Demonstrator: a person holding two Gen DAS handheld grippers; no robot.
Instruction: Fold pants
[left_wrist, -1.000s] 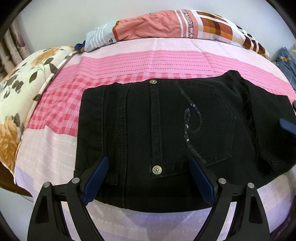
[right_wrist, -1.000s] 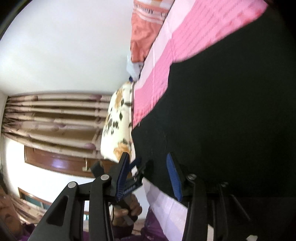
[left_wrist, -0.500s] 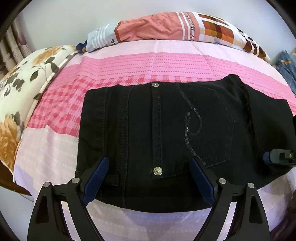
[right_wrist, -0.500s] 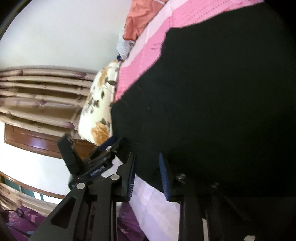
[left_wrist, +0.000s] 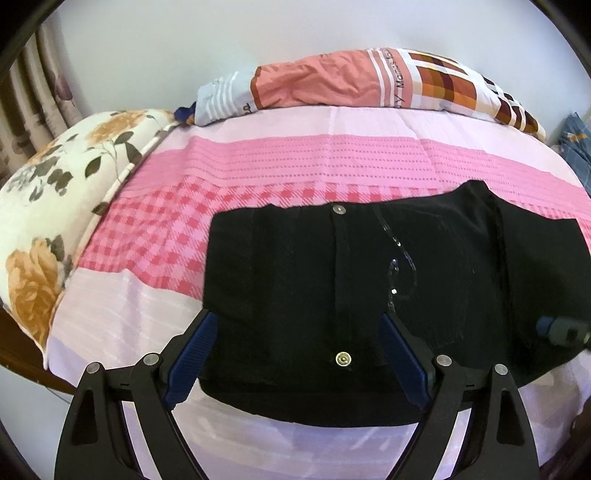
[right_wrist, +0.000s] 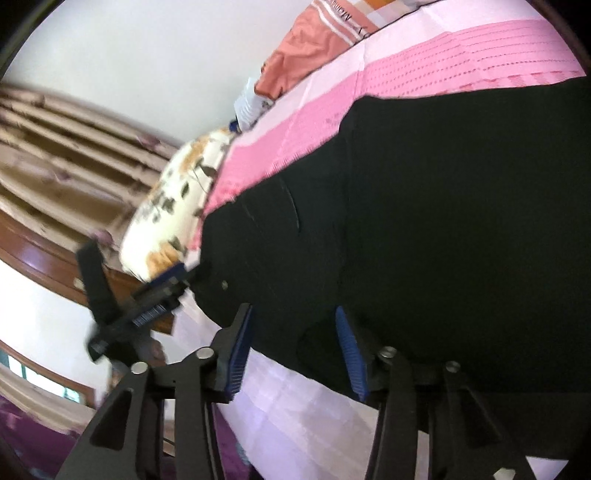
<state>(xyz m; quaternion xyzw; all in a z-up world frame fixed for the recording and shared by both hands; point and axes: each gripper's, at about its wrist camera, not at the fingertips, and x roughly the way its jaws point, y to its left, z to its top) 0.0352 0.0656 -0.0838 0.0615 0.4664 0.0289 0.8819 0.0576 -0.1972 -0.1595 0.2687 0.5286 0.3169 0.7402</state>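
The black pants (left_wrist: 369, 280) lie folded in a flat rectangle on the pink bedsheet (left_wrist: 295, 162), back pocket with sequin swirl facing up. My left gripper (left_wrist: 295, 350) is open, its blue pads straddling the near edge of the pants around a metal rivet. My right gripper (right_wrist: 295, 350) is open at the pants' (right_wrist: 443, 221) near right edge, with cloth between its pads. Its tip shows at the right edge of the left wrist view (left_wrist: 561, 328). The left gripper shows in the right wrist view (right_wrist: 147, 306).
A floral pillow (left_wrist: 44, 229) lies at the bed's left side. An orange and checked pillow (left_wrist: 369, 81) lies along the wall at the back. Blue cloth (left_wrist: 576, 147) sits at the far right. Curtains (right_wrist: 74, 158) hang beyond the bed.
The right gripper narrowed, then opened wider, and swung lower along the pants' right edge. The left wrist view shifted left, so the pants sit further right in it.
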